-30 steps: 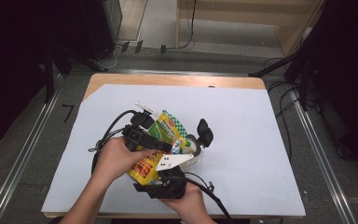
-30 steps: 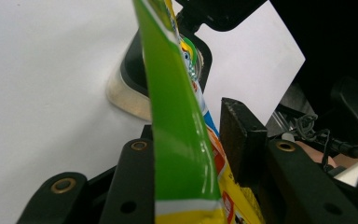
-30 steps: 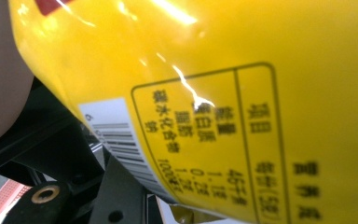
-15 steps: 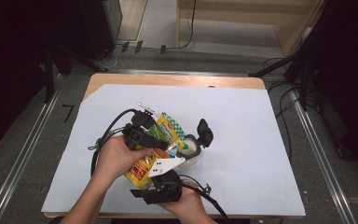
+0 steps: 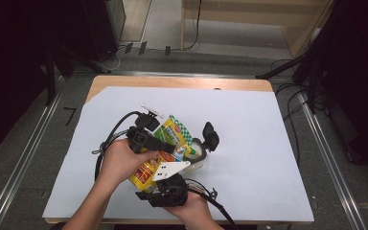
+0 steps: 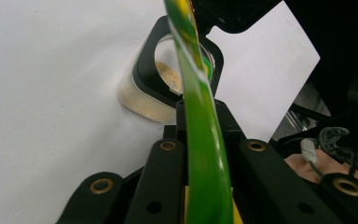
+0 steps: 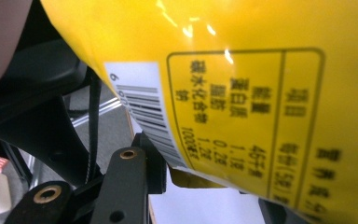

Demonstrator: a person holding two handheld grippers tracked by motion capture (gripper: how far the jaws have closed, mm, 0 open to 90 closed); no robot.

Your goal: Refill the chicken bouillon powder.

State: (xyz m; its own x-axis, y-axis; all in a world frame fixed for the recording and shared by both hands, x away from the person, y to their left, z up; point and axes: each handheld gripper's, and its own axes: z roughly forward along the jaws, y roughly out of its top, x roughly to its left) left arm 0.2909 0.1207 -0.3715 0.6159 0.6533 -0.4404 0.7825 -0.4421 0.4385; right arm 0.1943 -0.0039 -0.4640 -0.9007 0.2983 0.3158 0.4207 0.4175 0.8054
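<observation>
Left gripper (image 6: 205,154) was clamped on the green-yellow packet (image 5: 165,143), jaws having just eased out slightly. Right gripper (image 7: 200,186) pinched the packet's bottom edge, just tightened. Open clear container (image 5: 196,155) sat at the packet's 3 o'clock.

Yellow-green packet (image 5: 165,143) tilted over open jar (image 5: 197,154)

The white table (image 5: 249,143) is bright and evenly lit from above, with the room around it dark. Shadows are soft. The yellow packet (image 7: 242,93) is shiny with glare, close up and blurry, like the green edge (image 6: 200,140).
</observation>
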